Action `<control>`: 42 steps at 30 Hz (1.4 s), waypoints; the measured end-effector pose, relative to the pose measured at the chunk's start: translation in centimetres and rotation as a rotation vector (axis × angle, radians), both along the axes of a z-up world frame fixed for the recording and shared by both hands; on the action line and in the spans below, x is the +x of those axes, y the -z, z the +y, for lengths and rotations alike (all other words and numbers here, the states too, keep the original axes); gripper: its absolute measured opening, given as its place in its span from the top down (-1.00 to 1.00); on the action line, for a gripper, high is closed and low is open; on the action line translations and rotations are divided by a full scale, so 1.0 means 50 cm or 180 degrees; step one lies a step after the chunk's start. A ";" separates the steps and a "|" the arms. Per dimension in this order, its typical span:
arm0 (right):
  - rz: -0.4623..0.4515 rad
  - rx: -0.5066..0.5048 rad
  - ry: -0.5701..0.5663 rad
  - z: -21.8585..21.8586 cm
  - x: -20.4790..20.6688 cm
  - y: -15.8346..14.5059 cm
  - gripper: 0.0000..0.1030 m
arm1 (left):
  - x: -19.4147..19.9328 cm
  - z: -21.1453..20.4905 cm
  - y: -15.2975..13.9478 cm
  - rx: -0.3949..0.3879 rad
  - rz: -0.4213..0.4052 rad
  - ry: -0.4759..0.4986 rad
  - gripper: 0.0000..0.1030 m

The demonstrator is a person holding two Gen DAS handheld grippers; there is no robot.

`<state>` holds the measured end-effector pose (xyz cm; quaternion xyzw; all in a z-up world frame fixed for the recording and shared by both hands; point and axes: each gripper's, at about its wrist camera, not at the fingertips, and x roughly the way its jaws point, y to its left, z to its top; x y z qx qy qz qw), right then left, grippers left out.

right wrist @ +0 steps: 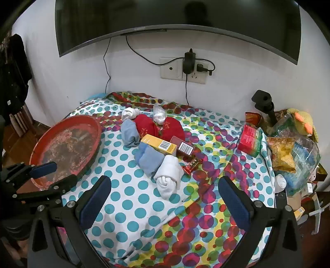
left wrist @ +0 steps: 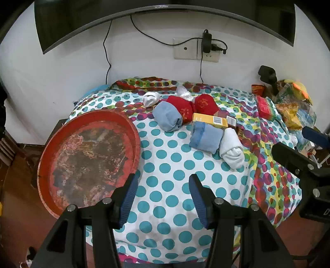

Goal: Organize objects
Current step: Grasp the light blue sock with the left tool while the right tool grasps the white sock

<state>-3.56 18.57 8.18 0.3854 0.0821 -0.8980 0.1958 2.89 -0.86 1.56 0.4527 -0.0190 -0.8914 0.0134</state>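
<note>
White wall fills the background, with a dark flat television [right wrist: 177, 18] mounted high and a wall socket [right wrist: 182, 71] with a black adapter plugged in just below it. Under that sits my worktop, draped in a white cloth with teal and multicoloured dots [left wrist: 165, 165]. Next in size is the round red tray with a worn, mottled inside [left wrist: 88, 158], lying at the left edge of the cloth with nothing in it; I judge it is where the loose pieces are meant to be gathered. Along the right edge lies a pile of crinkly snack bags [right wrist: 288, 152] beside a red and green carton [right wrist: 250, 140], well apart from the tray. In the middle, bunched together and touching, are the things I take to be the task's own: two red rolled socks [left wrist: 193, 108], two pale blue rolled socks [left wrist: 205, 139], a white rolled sock [left wrist: 232, 151] nearest to me, a yellow carton with a barcode [left wrist: 212, 120] resting across them, a small dark red box [right wrist: 183, 146] and a little red sweet wrapper [right wrist: 192, 163]. My left hand-held gripper [left wrist: 163, 199] hovers over bare cloth just beside the tray, its blue pads apart and holding nothing. My right hand-held gripper [right wrist: 165, 201] is spread wider and also holds nothing, aimed at the white sock, probably the easiest first pick.
</note>
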 end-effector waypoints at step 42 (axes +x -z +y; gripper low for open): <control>-0.0618 0.0074 -0.0233 -0.037 -0.181 0.240 -0.11 | -0.154 0.001 0.174 0.0282 -0.0285 0.0423 -0.03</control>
